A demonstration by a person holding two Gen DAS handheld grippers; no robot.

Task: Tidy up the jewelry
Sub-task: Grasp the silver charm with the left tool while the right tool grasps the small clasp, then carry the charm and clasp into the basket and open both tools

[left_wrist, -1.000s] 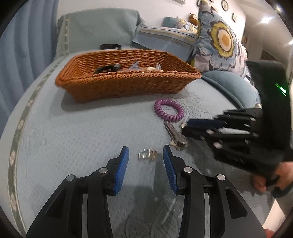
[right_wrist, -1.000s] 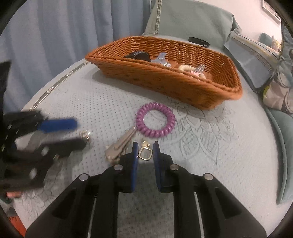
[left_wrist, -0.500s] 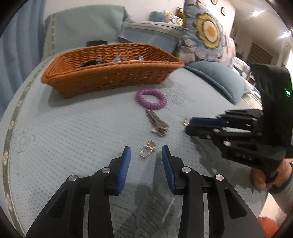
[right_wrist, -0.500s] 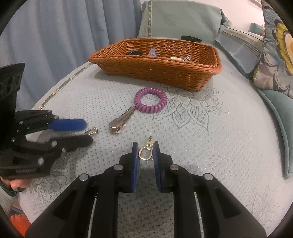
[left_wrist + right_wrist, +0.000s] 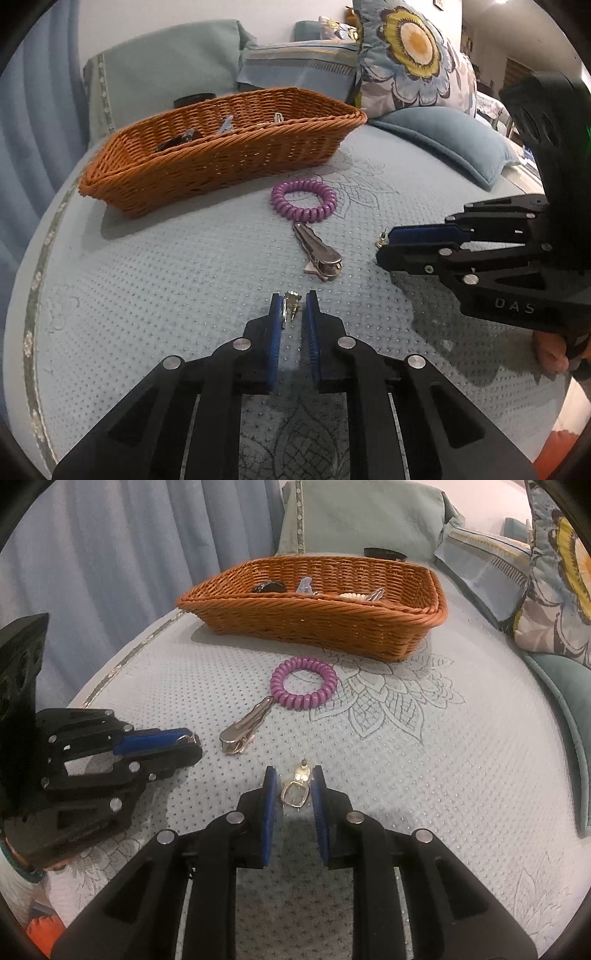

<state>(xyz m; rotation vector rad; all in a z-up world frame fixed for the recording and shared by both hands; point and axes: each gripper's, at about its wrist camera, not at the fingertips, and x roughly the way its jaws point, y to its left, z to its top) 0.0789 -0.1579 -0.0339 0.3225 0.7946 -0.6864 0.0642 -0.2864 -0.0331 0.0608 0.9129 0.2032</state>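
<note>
My left gripper (image 5: pixel 292 308) is shut on a small gold earring (image 5: pixel 290 305), held above the bedspread. My right gripper (image 5: pixel 294 788) is shut on a second gold earring (image 5: pixel 296 789), also lifted. Each gripper shows in the other's view: the right (image 5: pixel 384 246), the left (image 5: pixel 192 742). A purple coil bracelet (image 5: pixel 304 199) and a silver hair clip (image 5: pixel 320 254) lie on the bed between the grippers and the wicker basket (image 5: pixel 207 162). The basket holds several small accessories.
Pillows (image 5: pixel 413 55) and a blue cushion (image 5: pixel 454 144) lie at the right and back. A curtain (image 5: pixel 92 554) hangs beyond the bed's left edge. A black round object (image 5: pixel 384 553) sits behind the basket.
My left gripper closed on the earring that lay between its fingers and lifted it. My right gripper stayed shut on its earring and drew back from the bracelet.
</note>
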